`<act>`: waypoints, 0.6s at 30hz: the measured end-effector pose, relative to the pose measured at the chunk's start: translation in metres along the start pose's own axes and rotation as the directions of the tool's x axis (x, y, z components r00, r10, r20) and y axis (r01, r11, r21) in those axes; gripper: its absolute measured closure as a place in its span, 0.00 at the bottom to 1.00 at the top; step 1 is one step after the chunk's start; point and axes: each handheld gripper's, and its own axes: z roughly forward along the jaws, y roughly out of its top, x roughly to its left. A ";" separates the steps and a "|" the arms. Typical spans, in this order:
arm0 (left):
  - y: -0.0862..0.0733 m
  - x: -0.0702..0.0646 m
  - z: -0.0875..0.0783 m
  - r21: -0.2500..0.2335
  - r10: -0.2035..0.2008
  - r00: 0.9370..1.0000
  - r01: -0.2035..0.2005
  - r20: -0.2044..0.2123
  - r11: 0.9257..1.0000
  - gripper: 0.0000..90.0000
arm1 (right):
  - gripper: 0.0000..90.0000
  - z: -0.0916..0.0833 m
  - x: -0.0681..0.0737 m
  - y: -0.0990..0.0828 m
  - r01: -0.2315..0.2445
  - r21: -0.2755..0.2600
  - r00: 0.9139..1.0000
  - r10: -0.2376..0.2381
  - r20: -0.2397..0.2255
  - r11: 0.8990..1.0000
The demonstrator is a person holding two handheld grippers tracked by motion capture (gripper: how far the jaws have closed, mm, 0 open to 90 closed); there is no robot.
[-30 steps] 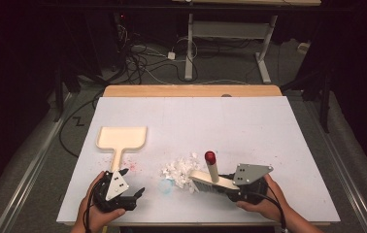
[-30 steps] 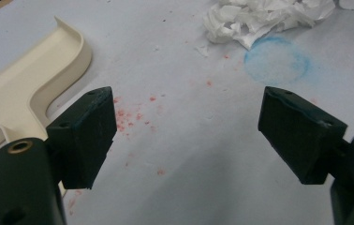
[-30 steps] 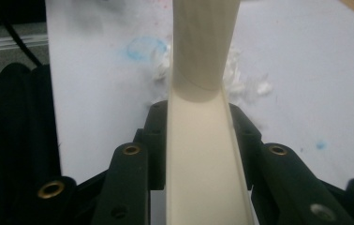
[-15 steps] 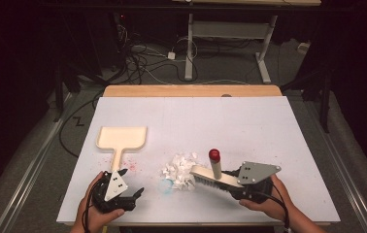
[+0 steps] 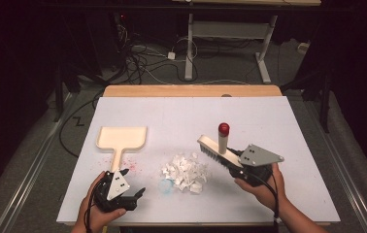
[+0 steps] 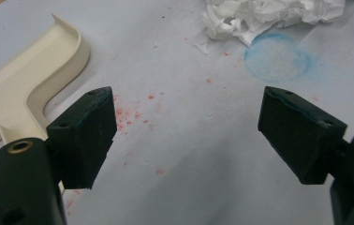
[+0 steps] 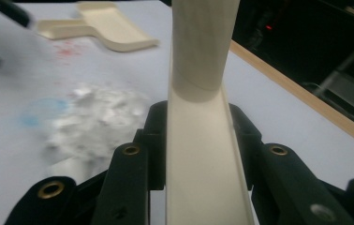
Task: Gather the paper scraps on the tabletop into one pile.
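Gripping the cream brush (image 5: pixel 216 149) across its back, the right gripper (image 5: pixel 247 168) has its jaws pressed against both long sides of the block; in the right gripper view the brush (image 7: pixel 202 154) rises straight up between the jaws, its round handle blurred at the top. From the high view the brush juts from the jaws toward the table's middle, bristle side down, with its upright handle ending in a red knob (image 5: pixel 224 128). The brush head sits just right of the pile of white paper scraps (image 5: pixel 185 171), near it but apart, its far end above the pile's upper right edge. Whether the bristles touch the table cannot be told.

Scraps lie bunched at the near middle of the white table top (image 5: pixel 278 121), beside a faint blue ring mark (image 5: pixel 165 185) at their left. The left gripper view shows the same scraps (image 6: pixel 269 14) and blue ring (image 6: pixel 278 58) beyond its right jaw.

Left gripper (image 5: pixel 132 196) rests low on the near left of the table, jaws spread wide with bare table between them and nothing held. The cream dustpan (image 5: pixel 122 139) lies flat further out on the left, handle pointing back toward that gripper; in the left gripper view the dustpan (image 6: pixel 20 89) sits just beside the left jaw. Red specks (image 6: pixel 133 117) are scattered over the surface between pan and scraps.
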 end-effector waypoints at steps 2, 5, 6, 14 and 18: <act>0.000 -0.001 0.000 0.004 -0.012 1.000 0.012 0.006 1.000 0.21 | 0.75 0.018 -0.004 -0.004 -0.067 0.012 0.997 0.067 0.036 0.998; -0.001 -0.001 -0.001 0.003 -0.012 1.000 0.012 0.005 1.000 0.21 | 0.75 0.045 -0.001 -0.008 -0.056 0.054 0.995 0.051 0.091 0.997; -0.001 0.000 -0.001 0.003 -0.013 1.000 0.013 0.005 1.000 0.21 | 0.75 0.051 0.001 -0.009 -0.041 0.065 0.994 0.034 0.101 0.997; -0.002 0.000 -0.001 0.003 -0.014 1.000 0.014 0.005 1.000 0.21 | 0.75 0.077 0.044 -0.004 -0.001 0.078 1.000 0.001 0.002 0.997; -0.002 0.001 -0.002 -0.007 -0.003 1.000 0.003 0.001 1.000 0.21 | 0.75 0.074 0.053 0.000 0.008 0.061 0.999 -0.006 -0.031 0.998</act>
